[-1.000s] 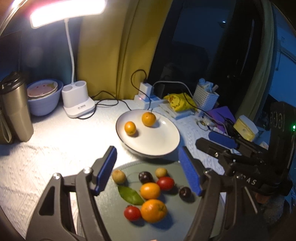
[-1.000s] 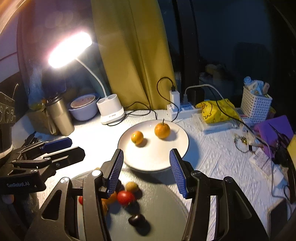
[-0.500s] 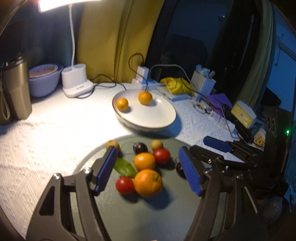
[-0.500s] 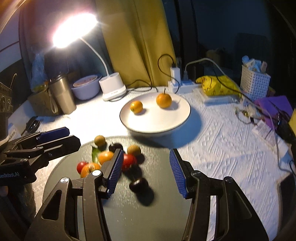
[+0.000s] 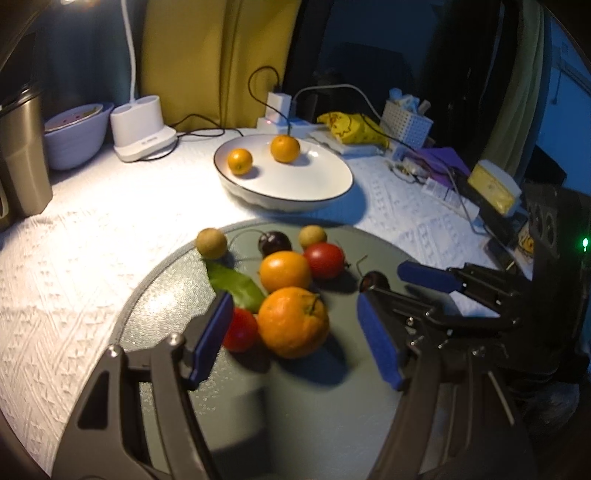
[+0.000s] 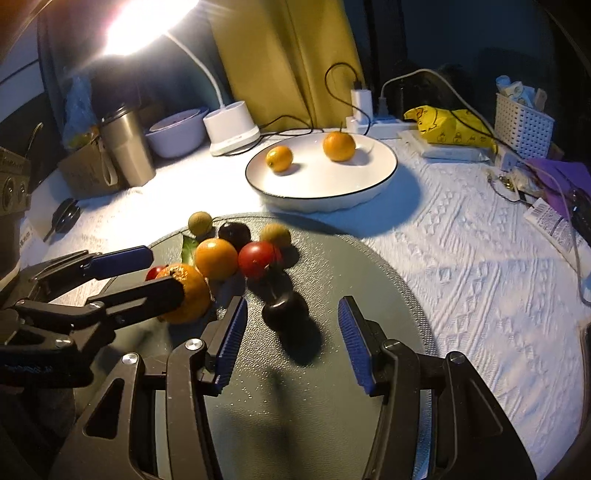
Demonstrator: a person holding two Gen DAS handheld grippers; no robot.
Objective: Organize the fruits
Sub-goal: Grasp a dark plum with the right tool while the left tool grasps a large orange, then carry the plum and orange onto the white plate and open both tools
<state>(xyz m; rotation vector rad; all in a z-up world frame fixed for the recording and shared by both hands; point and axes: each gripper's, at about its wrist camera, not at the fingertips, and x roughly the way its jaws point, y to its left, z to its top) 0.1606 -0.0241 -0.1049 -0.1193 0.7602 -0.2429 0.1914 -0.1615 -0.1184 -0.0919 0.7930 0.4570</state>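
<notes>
over the dark fruit [image 6: 284, 310], right hand-held gripper [image 6: 290, 338] gapes, seemingly empty.

desk lamp [image 6: 232, 127], steel tumbler [image 6: 127, 147], white basket [image 6: 522, 123]

A single desk lamp [image 6: 147, 26] lights the scene from the upper left of the right wrist view, where its head burns out into white glare with streaks. The white textured surface [image 5: 92, 229] beneath it glows bright, while the room behind is dim and blue. The white plate [image 6: 321, 184] and the fruit cast hard shadows toward the lower right. Both views bend strongly and darken at the edges, and the nearest fruit is softly blurred.
</notes>
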